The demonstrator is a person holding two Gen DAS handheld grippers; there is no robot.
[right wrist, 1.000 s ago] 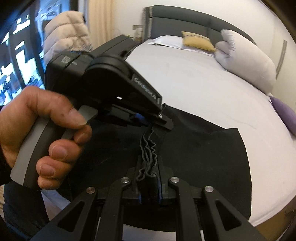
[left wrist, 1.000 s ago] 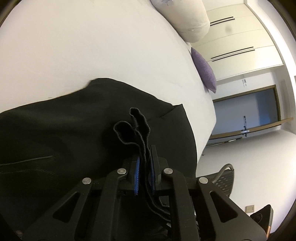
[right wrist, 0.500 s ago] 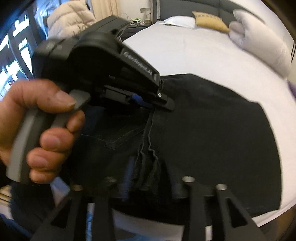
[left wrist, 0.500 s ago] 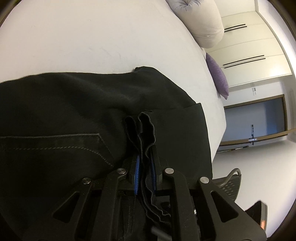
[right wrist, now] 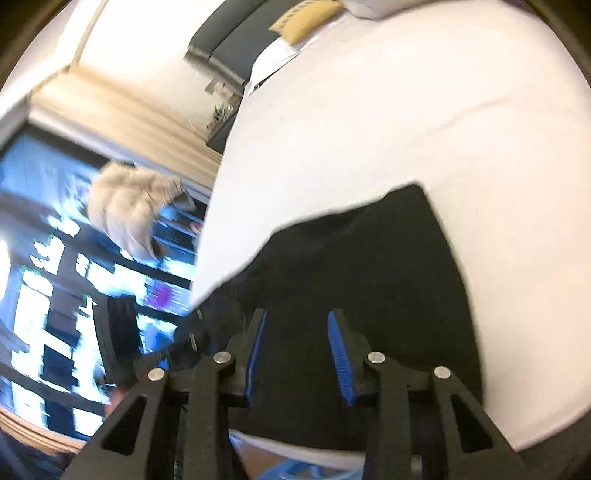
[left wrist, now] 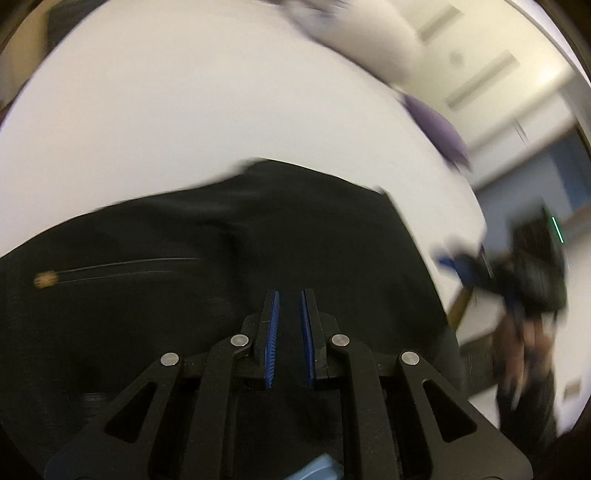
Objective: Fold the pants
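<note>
The black pants [left wrist: 258, 240] lie folded on the white bed [left wrist: 184, 110], near its front edge; a back pocket seam with a brass rivet [left wrist: 44, 279] shows at the left. My left gripper [left wrist: 289, 295] hovers above them, its blue-padded jaws a small gap apart with nothing between them. In the right wrist view the pants [right wrist: 369, 258] lie under my right gripper [right wrist: 297, 315], which is open wide and empty. The right gripper also shows, blurred, in the left wrist view [left wrist: 517, 273] off the bed's right edge.
A white pillow [left wrist: 369, 33] and a purple cushion [left wrist: 439, 129] lie at the bed's far side. A dark headboard [right wrist: 229, 44], a yellow cushion [right wrist: 306, 14], a window and a pale jacket [right wrist: 125, 210] are to the left. Wardrobe doors stand behind.
Both grippers have let go of the bunched pants edge and opened. The pants now lie flat on the bed. Both grippers have pulled apart, the right one swinging away fast.
</note>
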